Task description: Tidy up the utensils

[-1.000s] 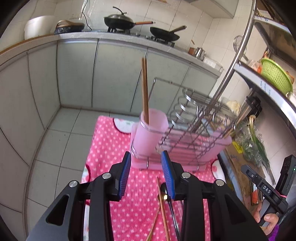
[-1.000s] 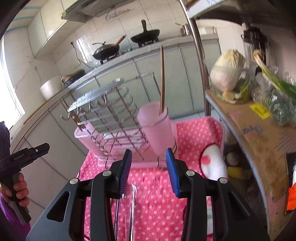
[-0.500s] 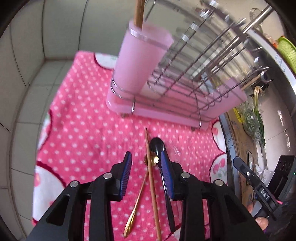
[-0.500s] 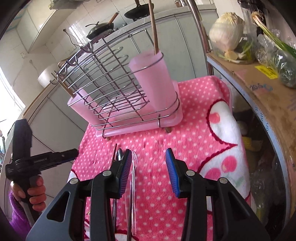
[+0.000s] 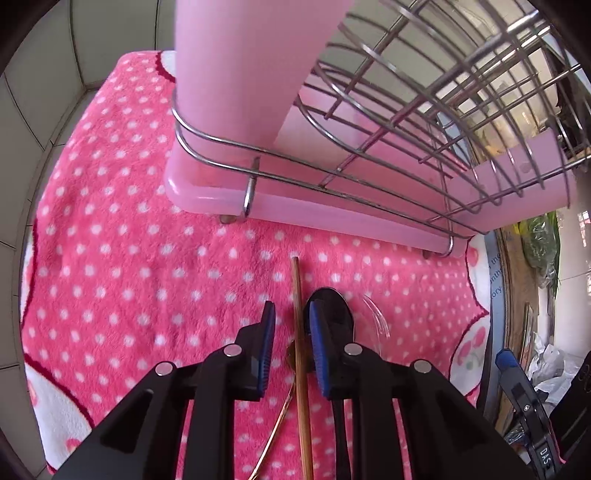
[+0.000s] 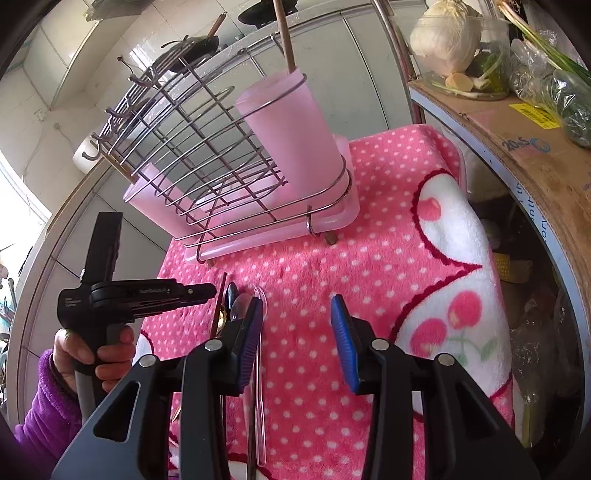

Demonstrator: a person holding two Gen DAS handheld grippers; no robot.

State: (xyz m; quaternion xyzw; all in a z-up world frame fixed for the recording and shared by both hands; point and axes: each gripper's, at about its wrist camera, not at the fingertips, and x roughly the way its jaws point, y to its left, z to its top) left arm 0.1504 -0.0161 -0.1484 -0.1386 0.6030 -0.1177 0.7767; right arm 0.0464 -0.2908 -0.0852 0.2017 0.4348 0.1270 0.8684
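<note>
A pink dotted blanket [image 5: 122, 229] covers my table, grey kitchen cabinets [image 6: 332, 62] behind. My left gripper [image 5: 289, 334] is closing around the wooden chopstick [image 5: 300, 332] lying before the pink rack [image 5: 332, 218] (pads not yet pressing). Only the right view shows my right gripper [image 6: 296, 330] gaping empty, and cabbage [image 6: 447, 35].

Chopstick [image 5: 300, 354] lower end cut off; black spoon [image 5: 332, 310] half hidden.

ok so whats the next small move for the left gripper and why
Probably finish closing: the left gripper jaws are closing around the wooden chopstick lying on the pink cloth, but a gap remains on one side. Then lift it toward the pink cup.
</note>
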